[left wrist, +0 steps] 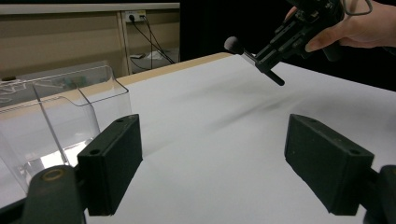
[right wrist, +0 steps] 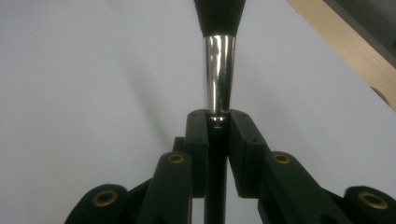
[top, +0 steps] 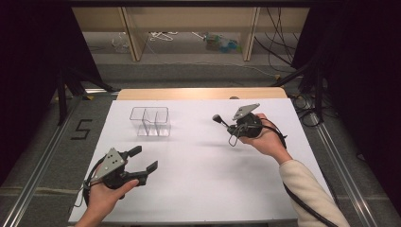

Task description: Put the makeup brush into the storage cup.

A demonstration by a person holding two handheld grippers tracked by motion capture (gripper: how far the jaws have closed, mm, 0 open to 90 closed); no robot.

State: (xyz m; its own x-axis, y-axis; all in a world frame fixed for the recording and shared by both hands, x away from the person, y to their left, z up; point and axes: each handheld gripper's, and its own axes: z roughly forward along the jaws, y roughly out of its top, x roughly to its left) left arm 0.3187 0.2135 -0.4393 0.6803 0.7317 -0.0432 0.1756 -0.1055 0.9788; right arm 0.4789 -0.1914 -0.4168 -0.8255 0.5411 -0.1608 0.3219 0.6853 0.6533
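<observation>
A makeup brush (top: pixel 217 118) with dark bristles, a silver ferrule (right wrist: pixel 219 70) and a black handle is held above the white table, right of centre. My right gripper (top: pixel 230 126) is shut on its handle just below the ferrule, and the bristles point left towards the clear box. In the right gripper view the jaws of the right gripper (right wrist: pixel 218 122) clamp the handle. A clear plastic organiser (top: pixel 150 122) with dividers stands at the back left and looks empty. My left gripper (top: pixel 144 158) is open near the front left, empty, with the organiser (left wrist: pixel 70 107) to its left and the brush (left wrist: pixel 232 44) farther off.
The white table top (top: pixel 203 184) has a wooden strip (top: pixel 198 93) along its far edge. Metal rails run along the floor on both sides, and a "5" (top: pixel 81 128) is marked on the floor at the left. Shelves with cables stand beyond the table.
</observation>
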